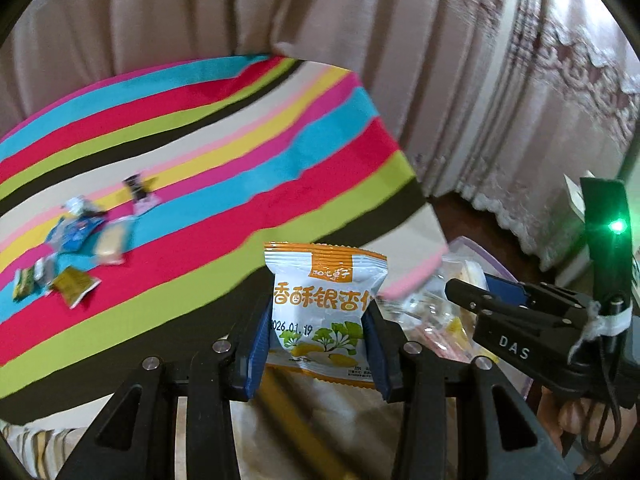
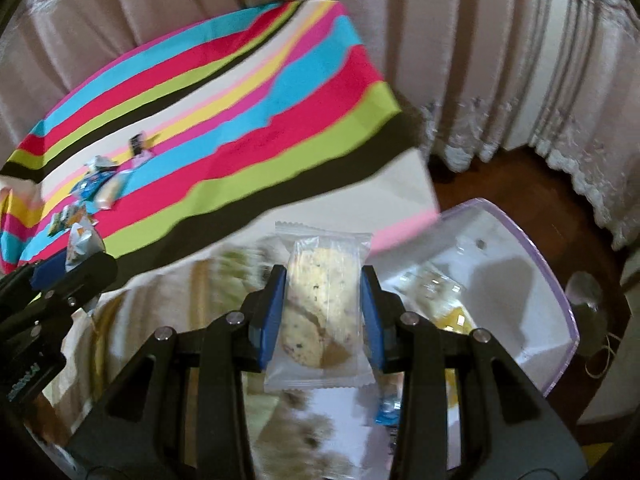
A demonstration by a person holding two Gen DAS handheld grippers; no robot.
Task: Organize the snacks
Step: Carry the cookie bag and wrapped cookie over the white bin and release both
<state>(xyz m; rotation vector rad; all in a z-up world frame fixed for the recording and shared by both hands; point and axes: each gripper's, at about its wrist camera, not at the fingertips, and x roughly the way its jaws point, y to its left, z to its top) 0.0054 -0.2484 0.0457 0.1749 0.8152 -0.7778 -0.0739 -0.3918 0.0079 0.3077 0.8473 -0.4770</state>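
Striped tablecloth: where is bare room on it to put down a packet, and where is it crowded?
The striped tablecloth is bare over its far half, toward the curtain, and along the near green and dark stripes up to its right corner. It is crowded only at the left, where the small snack packets lie in a loose cluster.

Both wrist views angled down, sharing the striped cloth (image 1: 224, 168)

Snack packets (image 1: 76, 256) lay clustered on tablecloth (image 1: 224, 168), far left. Ginkgo packet (image 1: 324, 312) sat between left gripper (image 1: 318, 344) pads; cookie packet (image 2: 320, 312) between right gripper (image 2: 324, 316) pads. Bin (image 2: 560, 280) right, below table edge.
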